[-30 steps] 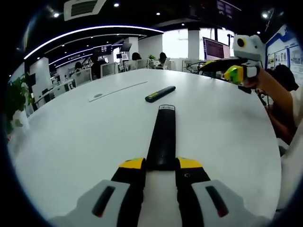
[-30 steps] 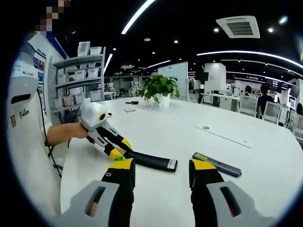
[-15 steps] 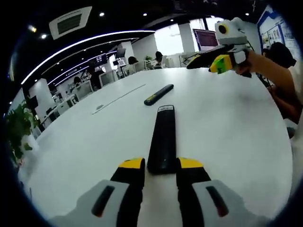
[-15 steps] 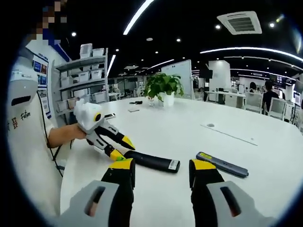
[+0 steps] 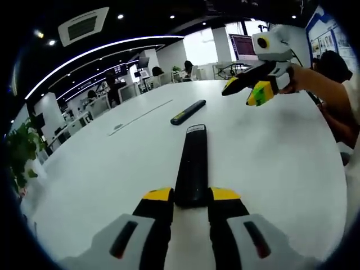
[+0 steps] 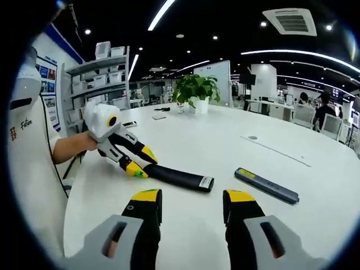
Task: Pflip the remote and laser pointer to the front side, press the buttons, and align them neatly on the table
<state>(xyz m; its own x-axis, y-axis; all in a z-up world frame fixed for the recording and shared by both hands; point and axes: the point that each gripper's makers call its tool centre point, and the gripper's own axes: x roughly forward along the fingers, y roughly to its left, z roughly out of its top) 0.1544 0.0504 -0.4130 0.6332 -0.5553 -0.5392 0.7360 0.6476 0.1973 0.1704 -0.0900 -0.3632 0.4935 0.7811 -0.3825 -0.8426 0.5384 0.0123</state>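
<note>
left claw (image 5: 190,195) gripping remote (image 5: 192,163), right claw (image 6: 189,196) open

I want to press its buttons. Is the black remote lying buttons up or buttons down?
Buttons down, it seems: the remote lies flat on the table, its upper face plain black with only a label at its end.

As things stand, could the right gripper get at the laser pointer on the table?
Probably yes: the right gripper is open and empty, and the laser pointer lies on bare table just ahead of it.
</note>
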